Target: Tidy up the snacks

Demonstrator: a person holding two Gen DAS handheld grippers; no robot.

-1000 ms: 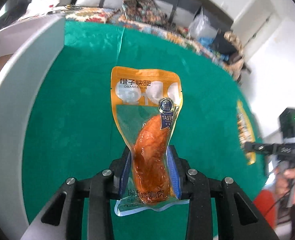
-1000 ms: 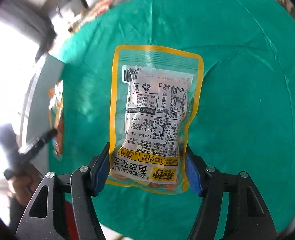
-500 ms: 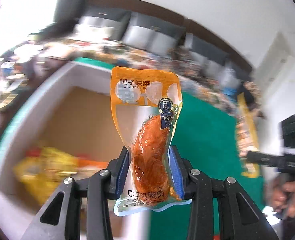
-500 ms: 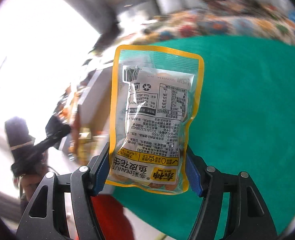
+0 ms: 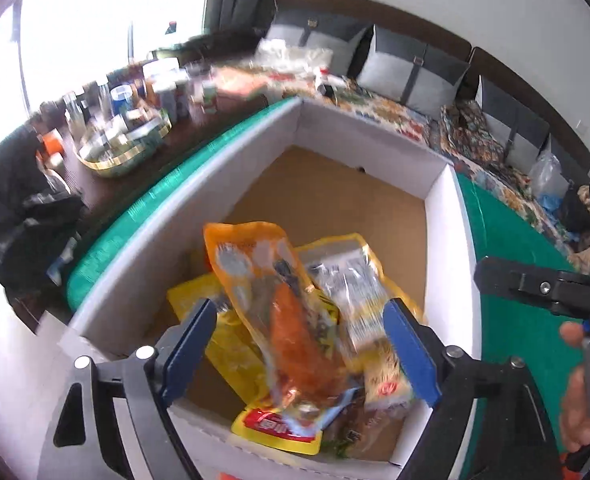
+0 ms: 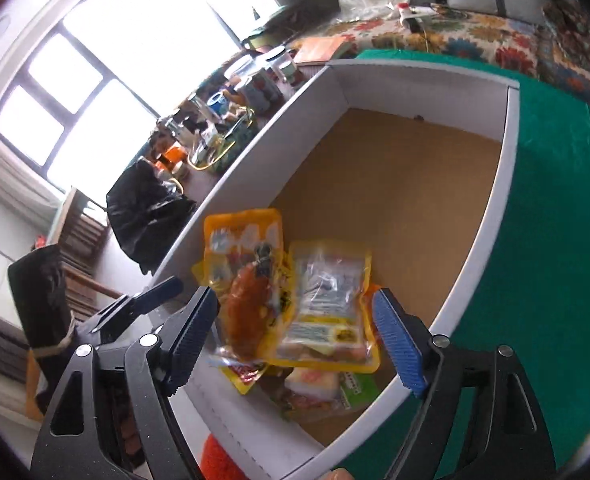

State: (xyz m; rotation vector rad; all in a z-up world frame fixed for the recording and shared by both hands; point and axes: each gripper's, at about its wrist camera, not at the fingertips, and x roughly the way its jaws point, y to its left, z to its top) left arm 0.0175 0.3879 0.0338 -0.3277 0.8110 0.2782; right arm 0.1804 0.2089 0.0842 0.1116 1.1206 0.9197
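Snack pouches are lying in the near end of the white-walled cardboard box (image 5: 443,216) with the brown floor, which is sitting on the green-covered desk (image 5: 511,240). The orange-and-clear plastic pouch of glazed chicken breast (image 5: 291,336) is lying slanted on top of the heap. The yellow-edged clear pouch of peanuts (image 6: 327,304) is resting just to its right, label side down, and the two are overlapping. More yellow and green packets are lying underneath; I cannot make out their print.

Handling judgement: both pouches are looking light, limp and glossy, so probably slippery and likely to slide or fold. The meat inside the chicken pouch is giving it some body. The flat sealed edge at either end looks like the best hold. A squeeze across the peanut pouch could crush the contents.

The left gripper (image 5: 299,348) is hanging above the chicken pouch. Its jaws are opening, and the blue pads (image 5: 411,352) are standing clear on both sides, pressing nothing. The right gripper (image 6: 295,332) is hanging above both pouches. Its jaws are likewise opening and holding nothing. A hand (image 5: 579,392) is showing at the right edge of the left wrist view.
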